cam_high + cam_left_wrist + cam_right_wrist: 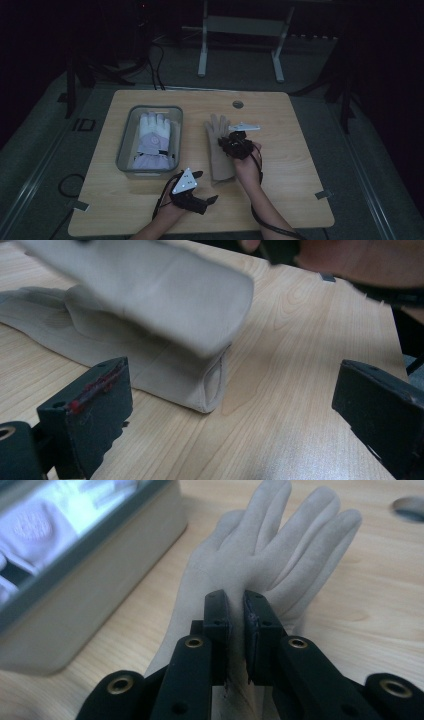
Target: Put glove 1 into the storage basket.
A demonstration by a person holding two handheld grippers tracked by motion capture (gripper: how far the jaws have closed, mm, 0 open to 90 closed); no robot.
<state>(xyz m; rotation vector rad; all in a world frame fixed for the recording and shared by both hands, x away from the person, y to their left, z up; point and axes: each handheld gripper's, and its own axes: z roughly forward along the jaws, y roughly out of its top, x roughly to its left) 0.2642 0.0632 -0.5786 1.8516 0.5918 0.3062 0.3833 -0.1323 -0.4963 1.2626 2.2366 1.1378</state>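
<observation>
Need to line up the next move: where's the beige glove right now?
In the high view the beige glove lies mid-table, just right of the grey bin, pinched by the right tool.

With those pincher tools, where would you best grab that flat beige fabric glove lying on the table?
Probably the beige fabric glove at its open cuff, from the near side: its raised edge faces the open left gripper. The right gripper already pinches the palm.
</observation>
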